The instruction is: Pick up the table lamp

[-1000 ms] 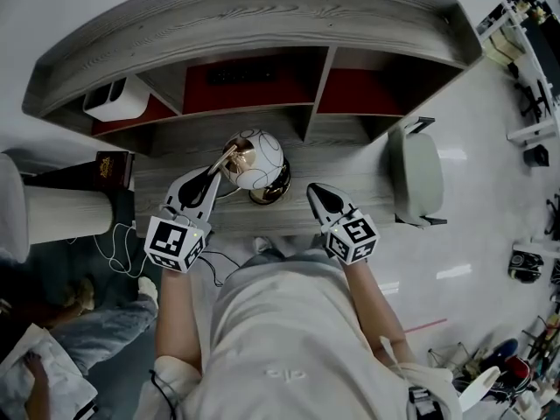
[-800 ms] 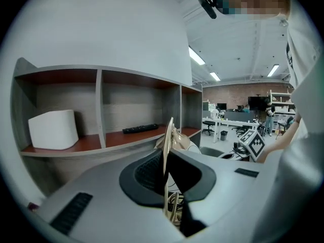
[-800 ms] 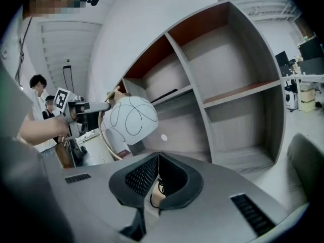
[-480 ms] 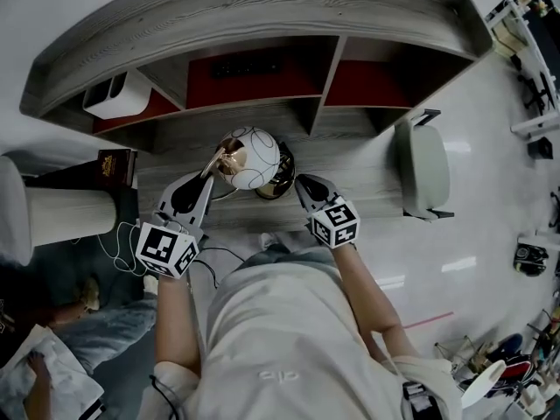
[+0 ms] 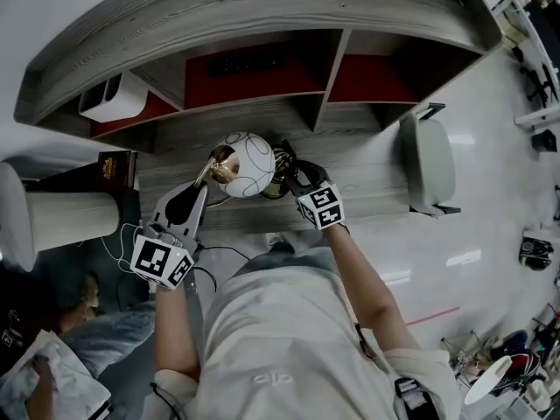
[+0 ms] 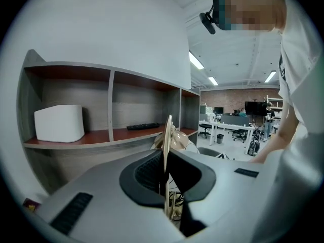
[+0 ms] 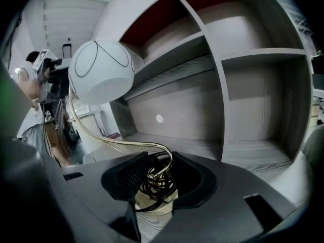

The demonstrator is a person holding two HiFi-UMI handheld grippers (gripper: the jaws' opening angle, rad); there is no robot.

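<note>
Securing table lamp [image 5: 248, 163]: base grasp pending

Lamp stands on the bench [image 5: 367, 192]. Left gripper [image 5: 205, 185] is clamped on its brass stem [image 6: 166, 135]. Right gripper [image 5: 292, 178], jaws opening, straddles the base [image 7: 152, 209] and coiled cord [image 7: 155, 182] directly ahead, pads not yet pressing.

My head camera looks steeply down over my chest at the grey wood-grain counter [image 5: 372, 191] and its grey shelf unit with red-lined compartments [image 5: 262, 68]. All three views share the white-globed, gold-stemmed table lamp [image 5: 248, 163]. Each gripper view sits low and close behind my fingers, nearly level toward those shelves. The left gripper [image 6: 165, 161] faces it from the left. The right gripper [image 7: 152, 168], fingers opening round the lamp's base, faces it from the right.
</note>
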